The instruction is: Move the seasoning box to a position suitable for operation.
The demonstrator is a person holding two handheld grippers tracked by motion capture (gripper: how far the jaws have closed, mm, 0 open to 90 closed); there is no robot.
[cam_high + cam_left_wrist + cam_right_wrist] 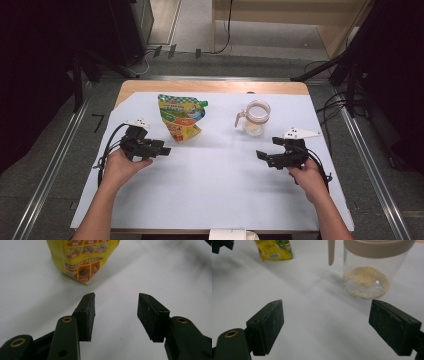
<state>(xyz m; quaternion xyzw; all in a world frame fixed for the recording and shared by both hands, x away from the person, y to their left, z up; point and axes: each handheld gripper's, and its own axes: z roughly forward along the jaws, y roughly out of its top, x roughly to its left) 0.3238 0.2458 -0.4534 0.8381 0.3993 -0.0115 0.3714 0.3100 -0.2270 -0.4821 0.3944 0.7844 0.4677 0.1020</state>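
1. So far nothing is held: the left gripper (161,150) and right gripper (262,156) both have jaws spread and empty.
2. Yellow pouch (181,117) stands upper centre-left on the bench (210,190); the clear jar (255,117), upper centre-right, holds a little powder.
3. Grasping and pouring likely remain.

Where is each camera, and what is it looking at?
High view: sits above the person's side of the table, looking forward and down; both forearms, hands, the left claw and right claw show.
Left gripper view: rides on the left claw, looking along its open jaws at the pouch.
Right gripper view: rides on the right claw, looking along its open jaws at the jar.
Shared: both gripper views show the pouch; the high view shows pouch and jar too.
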